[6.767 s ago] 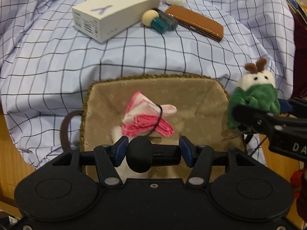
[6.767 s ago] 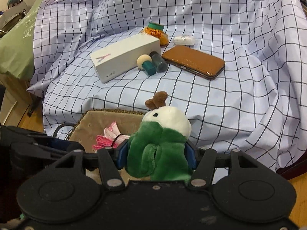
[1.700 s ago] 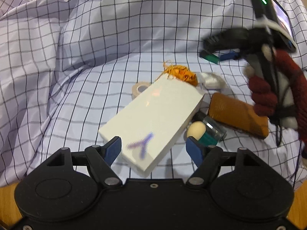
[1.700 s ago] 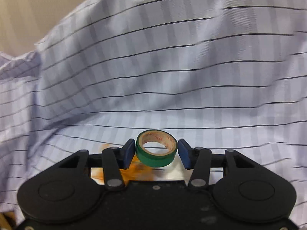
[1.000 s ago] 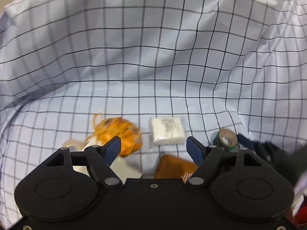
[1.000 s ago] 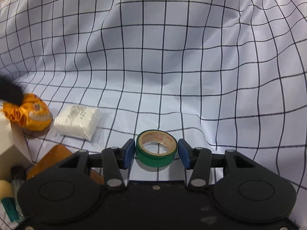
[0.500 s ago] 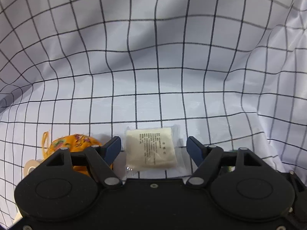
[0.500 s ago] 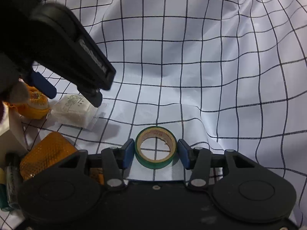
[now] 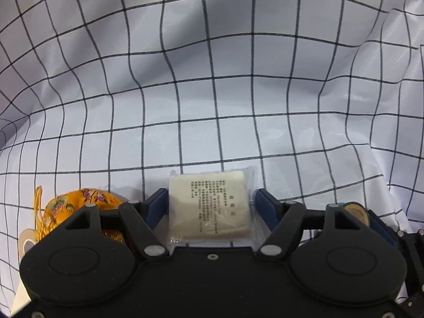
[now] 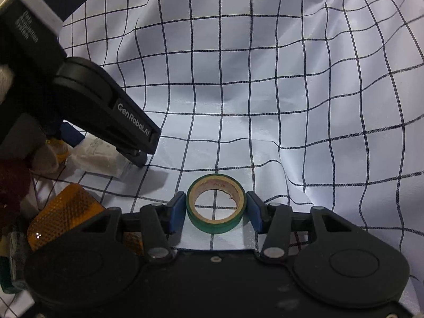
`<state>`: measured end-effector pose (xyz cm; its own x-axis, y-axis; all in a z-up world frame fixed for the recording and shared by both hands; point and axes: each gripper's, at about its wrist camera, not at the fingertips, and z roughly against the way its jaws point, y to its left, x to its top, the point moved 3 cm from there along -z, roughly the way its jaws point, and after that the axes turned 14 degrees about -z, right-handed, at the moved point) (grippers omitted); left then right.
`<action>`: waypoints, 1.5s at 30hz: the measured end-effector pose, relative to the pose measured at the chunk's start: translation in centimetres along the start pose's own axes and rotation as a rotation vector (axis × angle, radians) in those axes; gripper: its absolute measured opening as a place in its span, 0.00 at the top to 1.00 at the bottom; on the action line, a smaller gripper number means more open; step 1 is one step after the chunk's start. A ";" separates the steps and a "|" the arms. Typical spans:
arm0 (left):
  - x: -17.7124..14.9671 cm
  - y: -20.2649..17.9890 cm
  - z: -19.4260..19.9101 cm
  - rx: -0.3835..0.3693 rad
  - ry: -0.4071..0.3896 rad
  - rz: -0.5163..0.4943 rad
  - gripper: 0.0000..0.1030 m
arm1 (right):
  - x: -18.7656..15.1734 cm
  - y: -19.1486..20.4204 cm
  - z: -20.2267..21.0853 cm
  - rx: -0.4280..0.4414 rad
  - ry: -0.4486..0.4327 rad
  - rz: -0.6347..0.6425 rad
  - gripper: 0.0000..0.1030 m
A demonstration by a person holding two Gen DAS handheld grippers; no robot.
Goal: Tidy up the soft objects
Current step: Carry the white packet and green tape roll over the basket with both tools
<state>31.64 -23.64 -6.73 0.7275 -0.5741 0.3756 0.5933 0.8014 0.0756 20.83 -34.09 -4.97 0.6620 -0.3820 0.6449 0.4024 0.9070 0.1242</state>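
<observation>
A white packet in clear wrap [image 9: 210, 206] lies on the checked cloth between the fingers of my left gripper [image 9: 210, 204]. The jaws are open, one pad on each side of it, with small gaps. The packet also shows in the right wrist view [image 10: 99, 157] under the left gripper's finger. My right gripper [image 10: 215, 210] has its pads around a green tape roll [image 10: 215, 206] that rests on the cloth; slight gaps show at both pads. An orange embroidered pouch [image 9: 79, 204] lies left of the packet.
A checked white cloth [image 9: 212, 92] covers the surface and rises in folds behind. A brown textured case [image 10: 63, 212] lies at the left of the right wrist view. A beige tape roll [image 9: 26, 241] sits at the left edge, beside the pouch.
My left gripper has moved forward so the white packet now sits between its pads. My right gripper has lowered the green tape roll onto the cloth and its pads have eased apart.
</observation>
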 end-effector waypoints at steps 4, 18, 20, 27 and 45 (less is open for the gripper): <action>0.1 -0.9 0.4 -0.031 -0.026 -0.016 0.43 | 0.1 -0.4 0.3 0.023 0.002 -0.031 0.54; -0.7 -7.4 6.0 -0.187 -0.114 -0.115 0.43 | -0.4 -1.9 5.8 -0.080 -0.052 -0.055 0.54; -1.3 -8.9 6.7 -0.221 -0.118 -0.134 0.43 | -1.0 -2.5 7.2 -0.104 -0.052 -0.057 0.54; -4.4 -13.5 8.9 -0.346 -0.094 -0.205 0.43 | -4.2 -4.6 11.8 -0.158 -0.030 -0.064 0.54; -18.9 -9.0 15.3 -0.423 -0.026 -0.181 0.43 | -15.4 -2.6 23.5 -0.079 0.100 0.010 0.54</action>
<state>7.33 -17.43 -0.37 0.5940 -0.6896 0.4143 0.8021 0.5469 -0.2398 -5.27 -26.42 2.43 0.7245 -0.3922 0.5667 0.4413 0.8956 0.0557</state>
